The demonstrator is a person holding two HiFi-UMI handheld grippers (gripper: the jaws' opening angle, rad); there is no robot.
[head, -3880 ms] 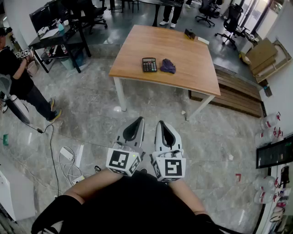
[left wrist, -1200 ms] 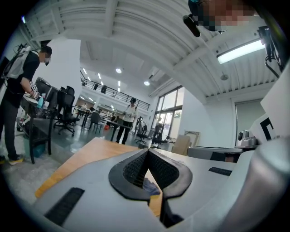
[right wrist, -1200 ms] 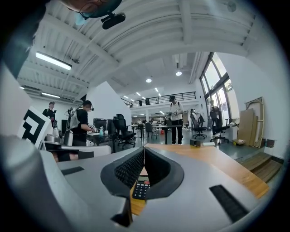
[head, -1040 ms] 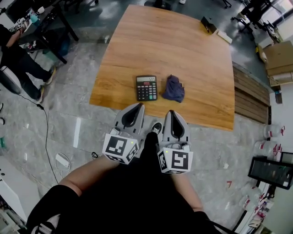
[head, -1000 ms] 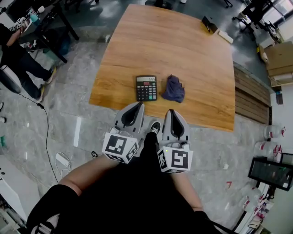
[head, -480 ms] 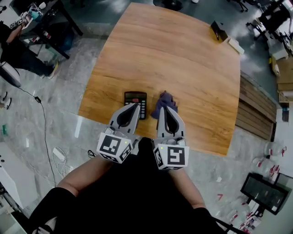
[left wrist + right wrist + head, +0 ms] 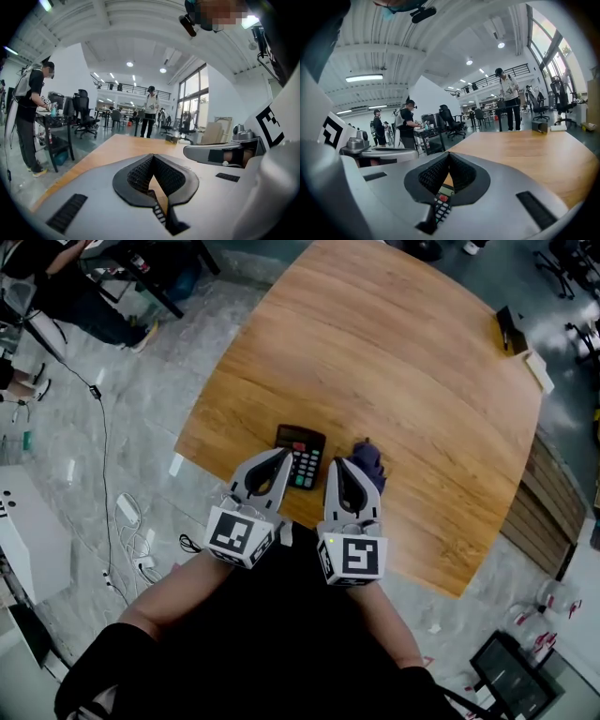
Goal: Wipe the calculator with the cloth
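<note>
Right claw [image 7: 348, 466]: jaws pressed together, nothing held; tip over near edge of counter [image 7: 403, 362]. Cloth [image 7: 370, 463] just beyond tip, slightly right, partly hidden behind claw. Left claw [image 7: 278, 457]: also closed, empty. Calculator [image 7: 302, 455] just right of left tip, between both claws, long axis near-to-far, display at far end. Judgement: right hand nearer cloth; must open before grasp.
</note>
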